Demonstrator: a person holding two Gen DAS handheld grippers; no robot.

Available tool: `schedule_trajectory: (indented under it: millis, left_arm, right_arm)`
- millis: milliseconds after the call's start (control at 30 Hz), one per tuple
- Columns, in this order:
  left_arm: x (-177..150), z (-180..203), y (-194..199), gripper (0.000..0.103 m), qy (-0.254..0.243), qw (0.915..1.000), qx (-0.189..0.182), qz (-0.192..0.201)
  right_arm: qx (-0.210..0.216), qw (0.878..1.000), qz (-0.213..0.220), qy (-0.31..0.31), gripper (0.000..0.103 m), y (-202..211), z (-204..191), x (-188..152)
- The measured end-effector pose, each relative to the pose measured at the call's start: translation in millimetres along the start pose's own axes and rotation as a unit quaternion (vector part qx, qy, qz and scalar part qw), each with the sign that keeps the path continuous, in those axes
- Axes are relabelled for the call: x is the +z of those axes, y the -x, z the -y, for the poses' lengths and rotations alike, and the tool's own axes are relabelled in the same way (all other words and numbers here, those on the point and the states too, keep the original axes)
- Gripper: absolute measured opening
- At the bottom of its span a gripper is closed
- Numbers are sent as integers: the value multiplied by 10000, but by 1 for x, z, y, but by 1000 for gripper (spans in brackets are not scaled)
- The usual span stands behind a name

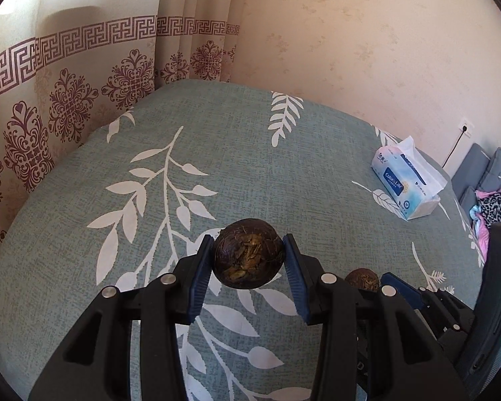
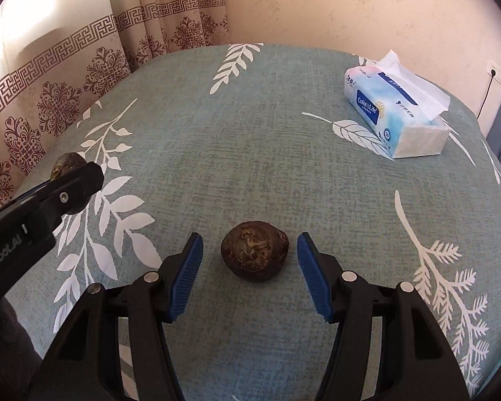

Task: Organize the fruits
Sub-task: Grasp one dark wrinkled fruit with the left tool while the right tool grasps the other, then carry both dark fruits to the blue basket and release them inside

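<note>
Two dark round fruits, two grippers, one leaf-print surface.

One fruit (image 1: 248,253) sits pinched between the blue pads of the left gripper (image 1: 248,260), whose fingers (image 1: 200,277) are drawn in until both press on its sides, holding it clear above the teal cloth of the surface (image 1: 237,153). The second fruit (image 2: 254,250) lies on the cloth near the front edge, between the fingers (image 2: 183,277) of the right gripper (image 2: 250,274), which stand partly apart with a clear gap on either side of it and touch nothing. From the right wrist camera, the left gripper and its fruit show at the far left. An opened tissue pack (image 2: 397,117), a sheet poking from its slot, rests at the surface's far right, well apart from both fruits.
</note>
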State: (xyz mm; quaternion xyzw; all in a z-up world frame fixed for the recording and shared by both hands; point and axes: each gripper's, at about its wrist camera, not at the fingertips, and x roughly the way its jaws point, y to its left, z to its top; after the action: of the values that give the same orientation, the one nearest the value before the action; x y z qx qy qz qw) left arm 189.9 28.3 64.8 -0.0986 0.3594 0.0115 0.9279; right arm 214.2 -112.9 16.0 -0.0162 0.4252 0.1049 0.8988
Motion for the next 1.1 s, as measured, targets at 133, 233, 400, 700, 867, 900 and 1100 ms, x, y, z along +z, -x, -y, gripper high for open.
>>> schedule_trajectory:
  millis: [133, 233, 400, 700, 867, 900, 1100]
  left_arm:
    - [0, 0, -1, 42, 8, 10000, -14, -19]
    - [-1, 0, -2, 42, 6, 10000, -21, -32]
    - [-1, 1, 0, 42, -22, 10000, -56, -20]
    - [-3, 7, 2, 42, -87, 9999, -103, 3]
    - [-8, 18, 5, 42, -267, 9995, -188, 18]
    - [-9, 21, 5, 42, -301, 9993, -203, 16]
    - [-15, 33, 10, 42, -459, 9984, -315, 42]
  right_arm:
    - [-121, 9999, -77, 6, 54, -9, -1, 0]
    - [-248, 9996, -42, 92, 44, -9, -2, -1]
    - [-262, 9996, -73, 67, 44, -4, 0, -5]
    - [-424, 9989, -39, -206, 44, 26, 21, -24]
    - [-546, 9972, 56, -518, 44, 52, 45, -37]
    - [-578, 9967, 67, -574, 44, 56, 49, -40]
    - [-776, 9931, 171, -859, 44, 87, 78, -56]
